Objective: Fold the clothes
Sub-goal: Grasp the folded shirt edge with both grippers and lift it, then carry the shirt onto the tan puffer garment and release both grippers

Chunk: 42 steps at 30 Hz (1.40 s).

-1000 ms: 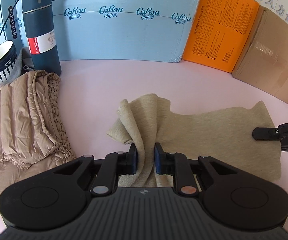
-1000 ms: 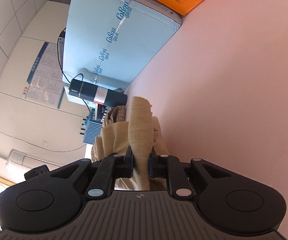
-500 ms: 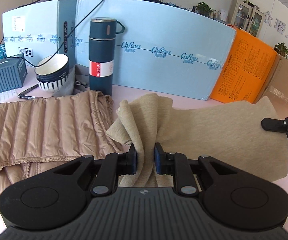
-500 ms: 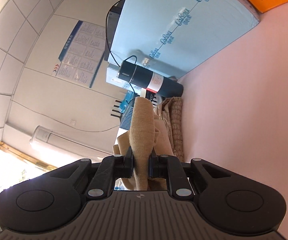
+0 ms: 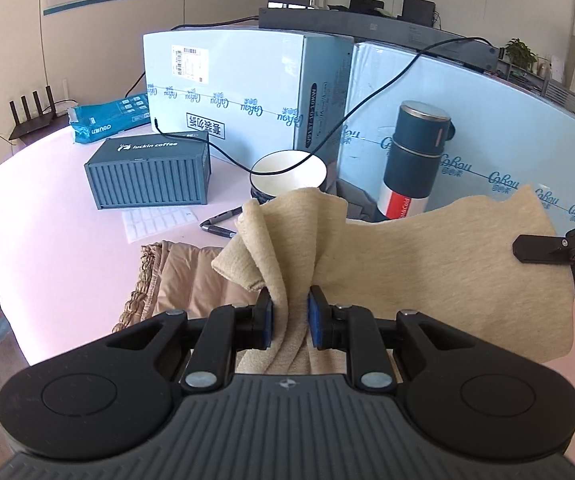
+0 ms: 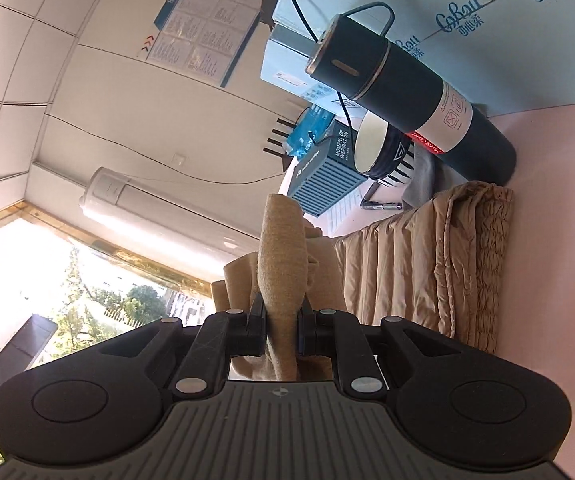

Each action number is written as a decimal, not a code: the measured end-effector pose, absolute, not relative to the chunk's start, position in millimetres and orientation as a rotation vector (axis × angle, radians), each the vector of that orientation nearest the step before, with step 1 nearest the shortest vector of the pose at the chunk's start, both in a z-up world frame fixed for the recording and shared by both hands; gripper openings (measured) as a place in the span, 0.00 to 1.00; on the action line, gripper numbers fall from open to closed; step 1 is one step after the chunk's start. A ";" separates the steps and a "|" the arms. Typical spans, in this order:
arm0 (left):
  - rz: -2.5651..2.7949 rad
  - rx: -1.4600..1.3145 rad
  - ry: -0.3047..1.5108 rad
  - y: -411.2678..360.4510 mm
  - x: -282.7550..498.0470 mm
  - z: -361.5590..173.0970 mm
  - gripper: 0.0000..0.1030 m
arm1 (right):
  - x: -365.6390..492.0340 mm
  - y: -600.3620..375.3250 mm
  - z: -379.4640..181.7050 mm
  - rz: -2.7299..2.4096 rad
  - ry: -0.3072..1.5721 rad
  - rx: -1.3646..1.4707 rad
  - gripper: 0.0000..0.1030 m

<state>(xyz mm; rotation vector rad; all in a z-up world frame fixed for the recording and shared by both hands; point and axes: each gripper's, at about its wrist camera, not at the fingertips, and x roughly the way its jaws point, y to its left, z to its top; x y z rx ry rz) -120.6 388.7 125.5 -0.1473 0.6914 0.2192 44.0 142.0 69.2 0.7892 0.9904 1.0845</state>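
Beige knit garment (image 5: 407, 264) hangs stretched between your grippers: left gripper (image 5: 290, 322) and right gripper (image 6: 281, 330) each pinch a bunched edge, quilted jacket (image 6: 419, 264) beyond the jaws.

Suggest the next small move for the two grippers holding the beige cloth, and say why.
Probably carry the beige cloth sideways and lower it onto bare pink table. The left gripper and right gripper each pinch an edge, the cloth hangs stretched between them in the air, and the folded quilted garment lies just below, so laying it flat needs open surface.
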 end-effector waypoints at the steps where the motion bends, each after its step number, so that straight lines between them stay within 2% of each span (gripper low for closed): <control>1: 0.232 -0.155 0.706 393.4 -114.3 119.1 0.15 | 50.8 148.5 59.5 1.076 1.008 0.783 0.14; 4: 0.274 -0.169 0.775 403.4 -94.1 92.5 0.19 | 64.9 159.5 32.1 1.023 1.058 0.719 0.20; 5: 0.305 -0.167 0.801 406.9 -87.5 82.5 0.22 | 68.9 162.4 24.8 0.975 1.061 0.659 0.40; 6: 0.343 -0.163 0.826 410.3 -81.2 72.9 0.28 | 72.0 165.1 20.6 0.919 1.051 0.580 0.67; 7: 0.389 -0.158 0.844 413.6 -75.8 64.3 0.44 | 74.0 167.6 18.6 0.868 1.032 0.493 0.76; 8: 0.439 -0.151 0.857 416.9 -70.9 56.3 0.60 | 75.5 169.2 16.6 0.819 1.007 0.394 0.78; 10: 0.528 -0.135 0.877 423.0 -63.5 44.4 0.68 | 80.0 174.3 12.1 0.769 0.993 0.250 0.78; 13: 0.610 -0.101 0.929 428.3 -53.0 32.5 0.70 | 83.4 174.1 5.2 0.738 0.999 0.138 0.78; 19: 0.666 -0.016 0.961 423.2 -48.4 27.9 0.76 | 77.3 147.3 -0.1 0.697 1.002 0.121 0.83; 28: 0.655 -0.005 0.950 407.8 -69.5 44.2 0.77 | 46.1 130.9 13.1 0.684 0.994 0.159 0.88; 42: 0.654 -0.113 0.944 388.7 -132.7 61.5 0.79 | -27.5 155.3 49.7 0.816 0.930 0.041 0.96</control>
